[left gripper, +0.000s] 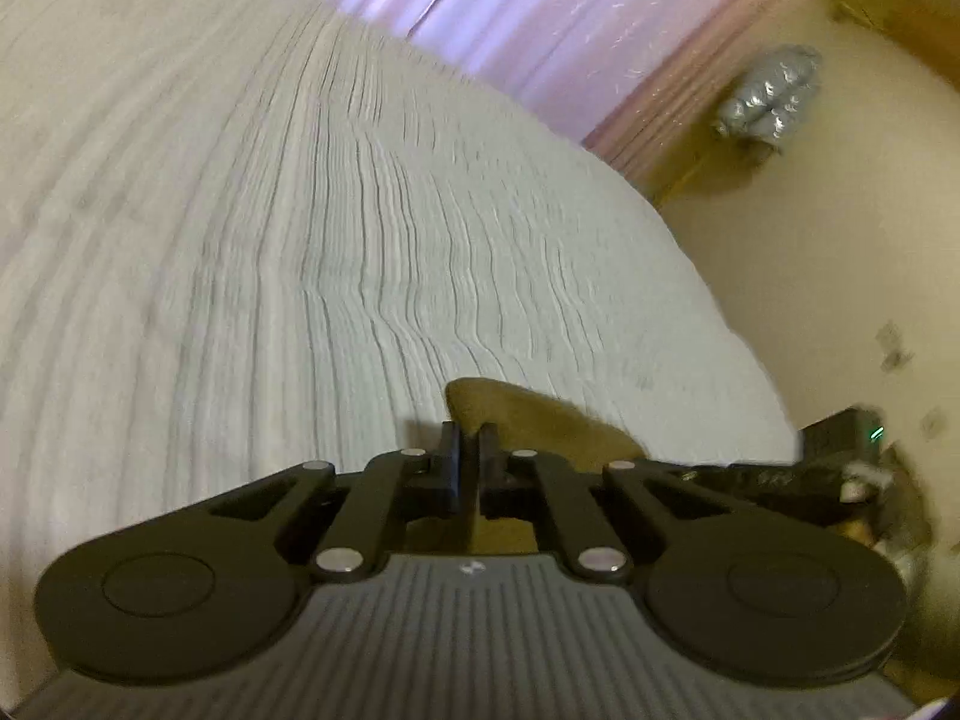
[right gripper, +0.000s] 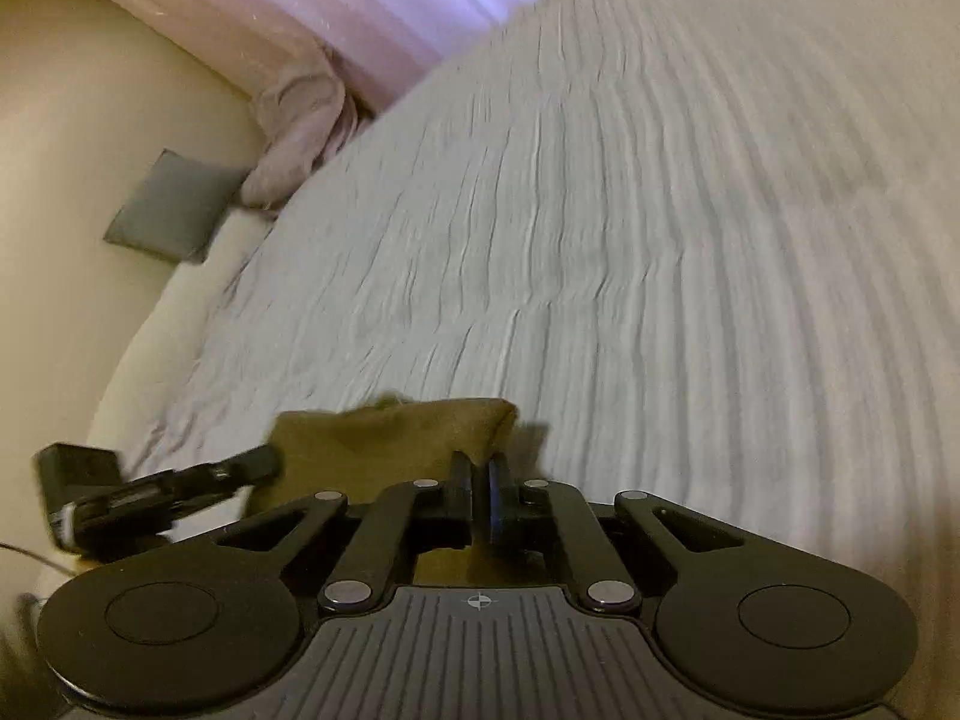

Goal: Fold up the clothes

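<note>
Two sets of tongs are closed on one olive-brown cloth (right gripper: 390, 438), which I see lifted just above the bed (left gripper: 300, 240) near its front edge. My left tongs (left gripper: 469, 450) have their jaws drawn narrow, with a fold of the cloth (left gripper: 528, 420) pinched between them and rising past the tips. My right tongs (right gripper: 478, 474) are likewise nearly together, gripping the cloth at its right upper corner. From the right wrist view the left tongs (right gripper: 264, 459) enter from the left, touching the cloth's opposite end. The bed carries a pale grey, finely wrinkled sheet (right gripper: 600, 240). Along its far edge hangs a pink curtain (left gripper: 540, 12). A grey cushion (right gripper: 171, 207) leans against the cream wall (right gripper: 72, 150) beyond the bed's far left corner.
</note>
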Demonstrator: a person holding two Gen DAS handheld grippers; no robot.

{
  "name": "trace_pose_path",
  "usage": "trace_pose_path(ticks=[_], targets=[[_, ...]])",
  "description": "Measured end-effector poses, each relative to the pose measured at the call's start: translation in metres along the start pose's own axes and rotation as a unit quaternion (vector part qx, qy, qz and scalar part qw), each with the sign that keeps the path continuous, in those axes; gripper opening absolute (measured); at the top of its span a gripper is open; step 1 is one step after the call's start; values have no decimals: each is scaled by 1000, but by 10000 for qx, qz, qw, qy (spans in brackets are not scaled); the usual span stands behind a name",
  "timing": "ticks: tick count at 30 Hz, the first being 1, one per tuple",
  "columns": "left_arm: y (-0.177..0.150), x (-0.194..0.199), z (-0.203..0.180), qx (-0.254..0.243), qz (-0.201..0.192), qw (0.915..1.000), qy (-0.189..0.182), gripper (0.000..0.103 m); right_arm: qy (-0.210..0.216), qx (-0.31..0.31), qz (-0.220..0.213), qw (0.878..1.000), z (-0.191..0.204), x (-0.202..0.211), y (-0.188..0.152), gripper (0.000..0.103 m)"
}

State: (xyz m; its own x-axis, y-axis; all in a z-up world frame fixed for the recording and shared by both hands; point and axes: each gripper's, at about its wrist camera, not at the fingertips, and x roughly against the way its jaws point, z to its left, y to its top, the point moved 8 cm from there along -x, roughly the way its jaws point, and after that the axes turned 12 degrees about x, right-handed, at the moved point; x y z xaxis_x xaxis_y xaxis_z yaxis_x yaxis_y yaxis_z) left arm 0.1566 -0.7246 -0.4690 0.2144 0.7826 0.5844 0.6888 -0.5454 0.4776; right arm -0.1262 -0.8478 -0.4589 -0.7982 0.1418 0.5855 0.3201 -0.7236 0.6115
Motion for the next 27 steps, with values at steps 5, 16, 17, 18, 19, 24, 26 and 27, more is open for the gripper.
trace_pose_path(ticks=[5, 16, 17, 18, 19, 24, 26, 27], targets=[[-11, -18, 4, -97, -31, 9981, 608, 12, -743, 230, 144, 9969, -7, -19, -11, 11], [-91, 178, 42, 1365, -1274, 9705, 1526, 32, -1069, -117, -538, 9927, 34, 89, -39, 66], [-100, 200, 58, 1512, -1364, 9617, 1837, 32, -1073, -54, -404, 9934, 39, 96, -50, 66], [-108, 220, 75, 1684, -1454, 9517, 2115, 32, -1113, 17, -242, 9935, 44, 101, -65, 66], [-112, 237, 93, 1899, -1565, 9414, 2307, 31, -1178, 43, -109, 9930, 48, 106, -78, 65], [-112, 311, 159, 2995, -2325, 8887, 2577, 31, -1471, -440, 313, 9876, 59, 131, -140, 65], [-112, 328, 171, 3355, -2545, 8720, 2495, 32, -1581, -622, 377, 9847, 70, 132, -150, 66], [-112, 337, 176, 3481, -2625, 8651, 2480, 34, -1625, -716, 401, 9833, 73, 138, -156, 66]])
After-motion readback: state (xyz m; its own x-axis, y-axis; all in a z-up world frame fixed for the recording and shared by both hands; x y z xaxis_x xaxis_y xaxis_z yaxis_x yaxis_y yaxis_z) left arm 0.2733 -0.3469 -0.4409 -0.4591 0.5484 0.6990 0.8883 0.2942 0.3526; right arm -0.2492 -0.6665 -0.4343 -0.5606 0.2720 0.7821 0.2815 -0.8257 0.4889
